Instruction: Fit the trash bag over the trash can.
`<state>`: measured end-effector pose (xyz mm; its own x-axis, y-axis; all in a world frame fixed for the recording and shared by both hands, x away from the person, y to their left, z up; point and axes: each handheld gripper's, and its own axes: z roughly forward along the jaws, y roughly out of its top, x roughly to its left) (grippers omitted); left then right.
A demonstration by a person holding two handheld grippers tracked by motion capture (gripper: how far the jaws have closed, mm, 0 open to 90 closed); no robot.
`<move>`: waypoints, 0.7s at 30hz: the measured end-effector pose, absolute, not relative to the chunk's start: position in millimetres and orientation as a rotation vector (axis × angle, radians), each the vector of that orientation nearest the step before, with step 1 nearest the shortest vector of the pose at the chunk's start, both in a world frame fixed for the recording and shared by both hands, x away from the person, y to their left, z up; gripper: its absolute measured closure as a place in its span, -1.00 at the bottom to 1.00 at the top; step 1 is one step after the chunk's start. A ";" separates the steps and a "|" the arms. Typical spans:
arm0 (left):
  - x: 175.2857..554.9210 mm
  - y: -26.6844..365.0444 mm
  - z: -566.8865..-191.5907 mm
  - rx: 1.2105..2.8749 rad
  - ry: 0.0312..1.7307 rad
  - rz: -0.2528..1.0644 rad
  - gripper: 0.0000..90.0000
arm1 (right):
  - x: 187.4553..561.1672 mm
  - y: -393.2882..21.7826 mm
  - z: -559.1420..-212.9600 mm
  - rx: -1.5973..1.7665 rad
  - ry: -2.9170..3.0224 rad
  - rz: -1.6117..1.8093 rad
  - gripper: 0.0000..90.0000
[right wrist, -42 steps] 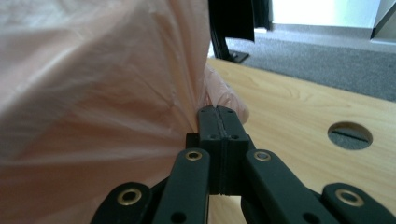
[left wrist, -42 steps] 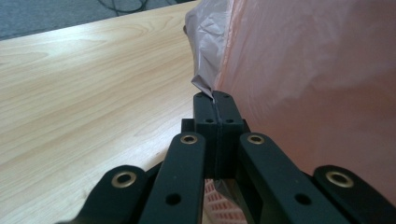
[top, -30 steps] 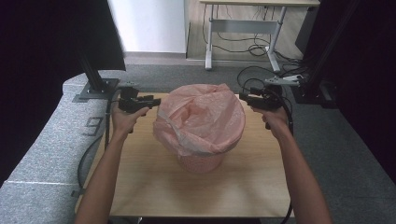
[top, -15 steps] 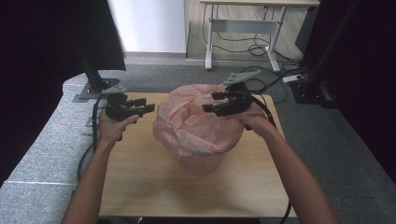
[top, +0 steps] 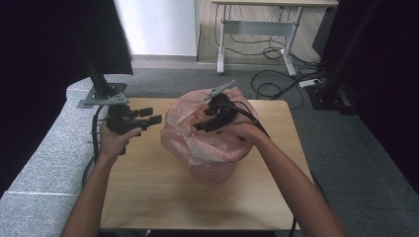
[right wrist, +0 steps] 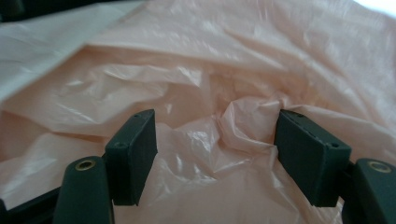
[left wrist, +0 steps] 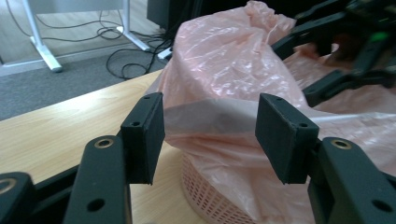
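Note:
A pink plastic bag (top: 184, 134) lines a pink mesh basket (top: 212, 174) that stands mid-table. My left gripper (top: 154, 117) hovers just left of the basket and points at the bag's folded rim (left wrist: 219, 116). It is open, its jaws have just been opening, and nothing is between the pads. My right gripper (top: 202, 122) hangs over the bag's mouth, tilted down into it. In the right gripper view its jaws (right wrist: 215, 154) stand open over crumpled film (right wrist: 233, 116) and have just been opening further. No pad presses on the bag. The left gripper view catches the right gripper (left wrist: 336, 56) above the bag.
The wooden table (top: 148, 192) has bare room in front of and beside the basket. A black post on a metal foot (top: 101, 96) stands at the back left corner. Grey padding (top: 44, 153) borders the table. A desk frame (top: 257, 29) and floor cables lie behind.
My right gripper has swung left from the basket's right side to above the bag's mouth. The left gripper has drawn slightly away from the bag, toward the left.

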<state>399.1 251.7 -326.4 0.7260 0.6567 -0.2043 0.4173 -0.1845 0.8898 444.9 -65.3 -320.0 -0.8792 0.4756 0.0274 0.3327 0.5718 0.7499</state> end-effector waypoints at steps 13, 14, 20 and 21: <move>395.9 250.9 -330.9 1.819 0.828 0.254 -0.07 | 453.3 -47.0 -345.0 0.738 2.772 0.971 -0.47; 395.7 251.1 -330.8 1.818 0.828 0.255 -0.06 | 453.9 -45.7 -346.7 0.739 2.785 0.949 -0.48; 395.5 253.8 -330.9 1.800 0.832 0.245 -0.06 | 454.7 -42.5 -349.6 0.754 2.806 0.925 -0.48; 395.3 254.2 -331.0 1.798 0.832 0.243 -0.06 | 454.6 -42.6 -349.5 0.751 2.804 0.924 -0.48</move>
